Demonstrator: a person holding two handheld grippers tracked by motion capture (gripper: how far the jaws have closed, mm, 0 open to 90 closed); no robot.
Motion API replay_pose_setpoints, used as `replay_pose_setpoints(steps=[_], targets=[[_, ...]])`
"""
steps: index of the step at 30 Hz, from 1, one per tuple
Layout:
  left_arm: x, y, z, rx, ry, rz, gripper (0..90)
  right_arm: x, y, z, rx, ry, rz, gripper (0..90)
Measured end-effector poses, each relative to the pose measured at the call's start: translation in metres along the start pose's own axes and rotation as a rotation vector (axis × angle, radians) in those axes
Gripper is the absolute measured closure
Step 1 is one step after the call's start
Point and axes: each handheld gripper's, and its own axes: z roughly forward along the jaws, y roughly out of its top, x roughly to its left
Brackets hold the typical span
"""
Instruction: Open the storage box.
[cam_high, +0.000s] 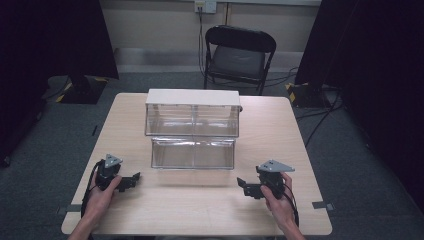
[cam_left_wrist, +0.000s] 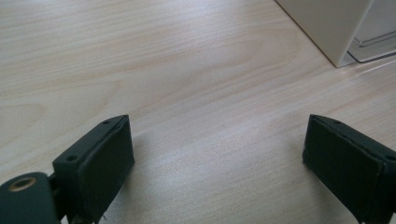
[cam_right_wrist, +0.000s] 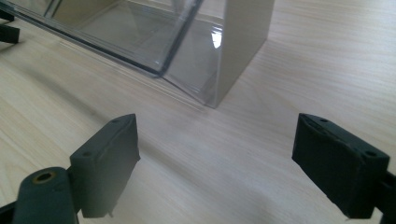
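We hold both tools low over the wooden table (cam_high: 200, 200), one on each side of its near half, and both point inward toward the clear acrylic drawer cabinet (cam_high: 192, 127) that stands in the middle of the table, nearer the far edge. The left gripper (cam_high: 131, 181) has its jaws spread wide with nothing between them; in the left gripper view we see bare wood grain between the two pads, and the cabinet's white side wall (cam_left_wrist: 334, 28) well off at the upper right. The right gripper (cam_high: 245, 186) is likewise spread wide and empty; in the right gripper view the pulled-out lower drawer (cam_right_wrist: 112, 32) and the cabinet's pale side panel (cam_right_wrist: 245, 42) lie ahead and to the left, apart from the jaws. From the high view the lower drawer (cam_high: 193, 152) stands out toward us past the upper tier, so we judge that the work is on this drawer and that the reach has not yet begun. To do it well, we should bring one gripper squarely to the drawer's front wall rather than at a slant, keep the jaws level with its rim, and steady the cabinet's body with the other tool so that the light plastic does not slide on the smooth wood. Clear walls are hard to judge for depth, so a slow approach suits.
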Motion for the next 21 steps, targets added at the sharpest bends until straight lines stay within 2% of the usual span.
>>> replay_pose_setpoints(steps=[7, 12, 21], targets=[[0.000, 0.000, 0.000, 0.001, -0.003, 0.002, 7.9, 0.012, 0.012, 0.013, 0.001, 0.024, -0.032, 13.8], [0.001, 0.000, 0.000, 0.002, -0.004, 0.003, 7.9, 0.023, 0.023, 0.029, 0.007, 0.044, -0.055, 13.8], [0.001, 0.000, 0.001, 0.001, -0.009, 0.009, 7.4, 0.030, 0.024, 0.050, 0.036, 0.041, -0.069, 13.9]])
